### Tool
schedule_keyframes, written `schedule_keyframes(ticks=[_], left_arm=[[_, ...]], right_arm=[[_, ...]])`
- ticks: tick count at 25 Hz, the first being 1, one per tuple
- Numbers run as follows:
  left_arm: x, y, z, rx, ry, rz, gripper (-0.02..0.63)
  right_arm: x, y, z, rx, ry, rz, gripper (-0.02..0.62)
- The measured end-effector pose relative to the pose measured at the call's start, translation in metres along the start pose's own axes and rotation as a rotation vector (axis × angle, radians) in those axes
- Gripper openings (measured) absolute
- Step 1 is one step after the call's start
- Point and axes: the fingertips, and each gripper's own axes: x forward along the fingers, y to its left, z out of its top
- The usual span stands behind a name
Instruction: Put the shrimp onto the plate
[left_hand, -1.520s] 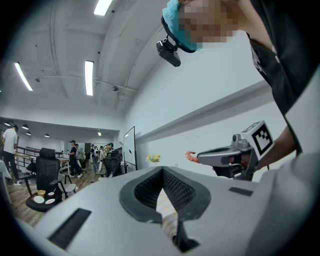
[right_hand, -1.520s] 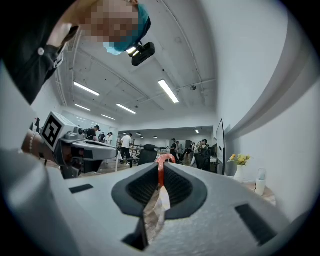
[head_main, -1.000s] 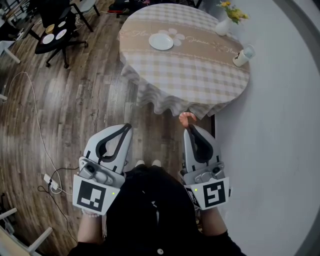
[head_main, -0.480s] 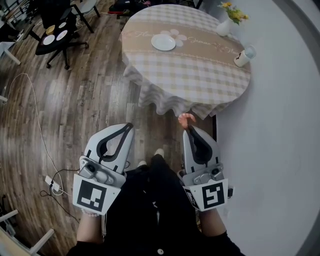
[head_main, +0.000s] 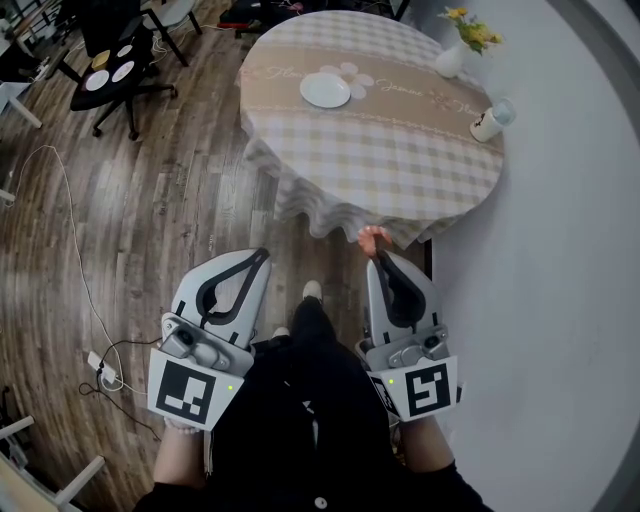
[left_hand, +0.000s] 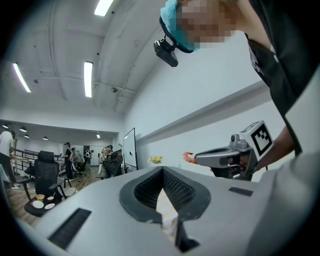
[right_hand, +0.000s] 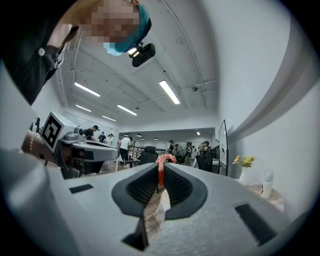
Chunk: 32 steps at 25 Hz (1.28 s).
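shrimp (head_main: 372, 237) at right gripper (head_main: 378, 254) tips

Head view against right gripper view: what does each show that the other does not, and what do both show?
Only the head view: the plate and a floor cable. Only the right gripper view: ceiling lights and people far back. Both: the shrimp pinched in the right gripper, the left gripper, and the yellow flowers.
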Motion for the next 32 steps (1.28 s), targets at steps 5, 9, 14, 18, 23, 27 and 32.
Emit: schedule_keyframes(ticks=[5, 9, 14, 18, 23, 27, 32], left_arm=[[0.024, 0.011, -0.001, -0.005, 0.003, 0.021, 0.000], [0.048, 0.018, 0.000, -0.007, 0.002, 0.032, 0.000], [0.074, 0.025, 0.002, -0.008, 0.008, 0.046, 0.000], [0.102, 0.019, 0.007, -0.011, 0.021, 0.061, 0.000], [0.122, 0.025, 0.007, -0.005, 0.030, 0.084, 0.000], [0.132, 0.033, 0.005, -0.004, 0.030, 0.104, 0.000], [0.151, 0.032, 0.007, -0.010, 0.030, 0.124, 0.000]], right_arm=[[0.019, -0.019, -0.004, 0.002, -0.006, 0.022, 0.021], [0.035, -0.038, -0.007, 0.005, -0.008, 0.034, 0.021], [0.052, -0.062, -0.010, 0.011, -0.008, 0.051, 0.021], [0.057, -0.092, -0.013, 0.022, -0.008, 0.069, 0.021], [0.072, -0.111, -0.017, 0.031, -0.019, 0.091, 0.021], [0.086, -0.119, -0.020, 0.035, -0.023, 0.112, 0.021], [0.094, -0.138, -0.022, 0.037, -0.031, 0.130, 0.021]])
